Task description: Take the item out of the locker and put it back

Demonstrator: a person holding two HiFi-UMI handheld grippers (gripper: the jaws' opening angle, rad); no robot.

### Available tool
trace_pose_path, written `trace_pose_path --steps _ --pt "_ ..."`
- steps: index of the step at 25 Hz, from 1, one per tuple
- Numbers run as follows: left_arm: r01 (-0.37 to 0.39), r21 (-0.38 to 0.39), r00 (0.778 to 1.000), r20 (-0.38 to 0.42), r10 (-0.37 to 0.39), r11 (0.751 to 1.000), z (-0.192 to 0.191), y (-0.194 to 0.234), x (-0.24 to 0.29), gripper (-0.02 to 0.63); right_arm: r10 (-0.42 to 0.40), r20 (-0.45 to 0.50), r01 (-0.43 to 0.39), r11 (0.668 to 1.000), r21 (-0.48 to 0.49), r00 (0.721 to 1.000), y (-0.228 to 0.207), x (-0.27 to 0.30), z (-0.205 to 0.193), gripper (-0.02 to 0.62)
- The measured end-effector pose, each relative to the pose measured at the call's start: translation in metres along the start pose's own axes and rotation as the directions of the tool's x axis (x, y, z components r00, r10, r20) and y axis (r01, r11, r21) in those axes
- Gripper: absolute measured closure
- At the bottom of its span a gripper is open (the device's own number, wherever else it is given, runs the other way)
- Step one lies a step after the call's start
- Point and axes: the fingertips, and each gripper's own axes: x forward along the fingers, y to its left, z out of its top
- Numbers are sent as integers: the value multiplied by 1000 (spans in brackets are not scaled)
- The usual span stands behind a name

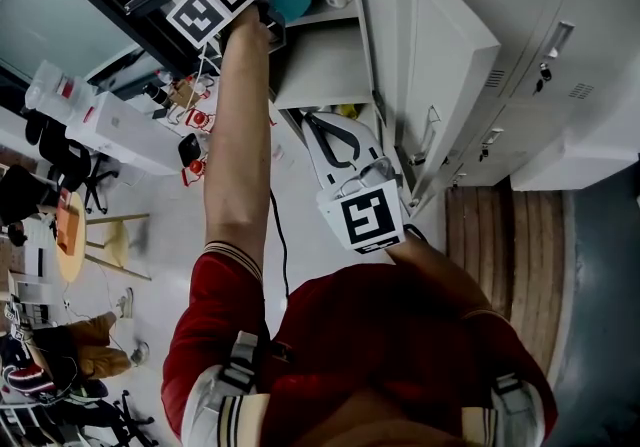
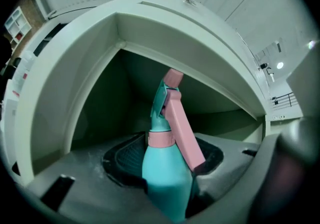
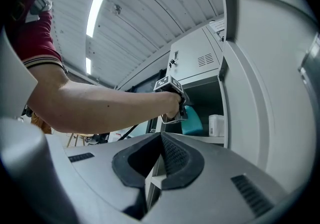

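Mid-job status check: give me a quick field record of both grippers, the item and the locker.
left gripper: shut on the spray bottle, at the open locker compartment
right gripper: shut, empty, outside the locker
spray bottle: teal body, pink trigger and collar
locker door: open
white container: in the same compartment

Right claw [image 3: 160, 140] jaws together, empty, left claw [image 3: 181, 113] on teal bottle [image 3: 194, 124] in open locker [image 3: 197, 60], white container [image 3: 216, 125] beside

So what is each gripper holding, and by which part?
Left gripper clamps the teal spray bottle by its body, below the pink collar; right gripper holds nothing.
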Motion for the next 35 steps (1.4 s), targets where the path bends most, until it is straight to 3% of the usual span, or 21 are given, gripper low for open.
trace_pose_path --steps 4,15,23,35 --pt "28 -98 1000 11 -27 995 -1 0 -3 387 5 3 -5 1000 -17 1000 4 -2 3 598" --pt "57 -189 998 38 -51 980 -3 -3 -17 387 3 -6 -3 1000 -21 1000 13 -12 4 598" --pt "97 -177 994 62 -87 980 0 -9 -35 387 13 -10 -13 1000 -25 1000 24 -17 5 598" --pt "160 -25 984 79 -158 987 -4 -24 -70 387 25 -29 -25 999 -21 999 36 -22 -3 598"
